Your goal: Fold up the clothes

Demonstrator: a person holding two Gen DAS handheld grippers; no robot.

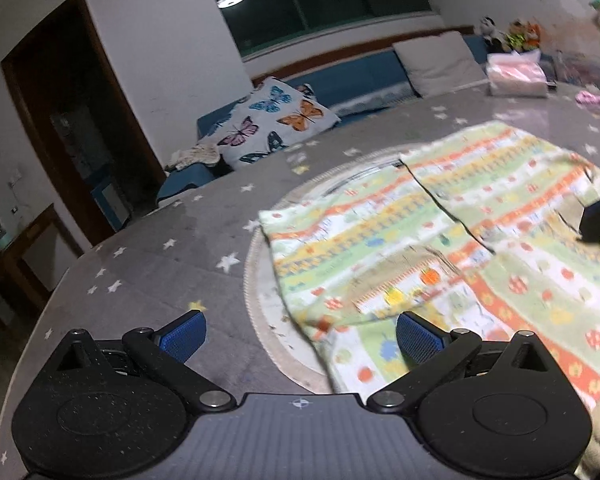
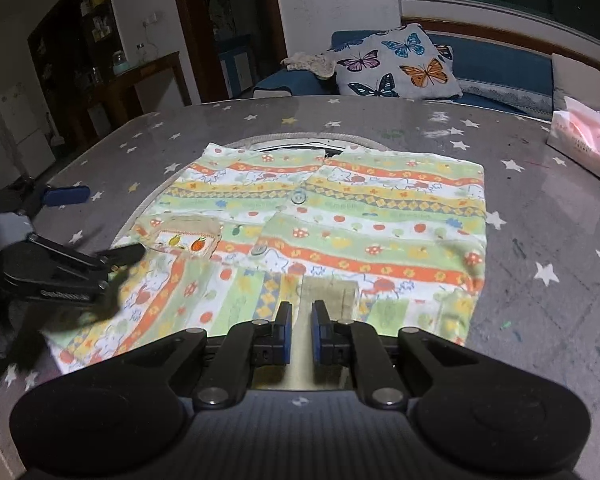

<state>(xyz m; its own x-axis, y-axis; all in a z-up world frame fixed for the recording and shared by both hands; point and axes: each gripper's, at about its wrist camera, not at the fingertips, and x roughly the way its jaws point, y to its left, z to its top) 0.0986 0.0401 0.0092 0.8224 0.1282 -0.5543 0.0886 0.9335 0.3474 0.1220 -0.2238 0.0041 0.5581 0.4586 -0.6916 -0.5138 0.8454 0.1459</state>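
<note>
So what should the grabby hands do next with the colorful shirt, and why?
Probably lower the open left hand-held gripper onto the shirt edge beside it and pinch. The shirt lies flat on the starry table, and the right hand-held gripper sits at the collar, jaws slightly apart.

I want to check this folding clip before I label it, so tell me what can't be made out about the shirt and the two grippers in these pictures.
- Right gripper: whether its nearly closed pads pinch the shirt; the near hem lies under the fingers in the right wrist view.
- Left gripper: open, but contact with the cloth is unclear; motion blur in both views.
- Shirt's right side: cut off by the left wrist view's edge.
- Tissue pack lettering: too small.
</note>
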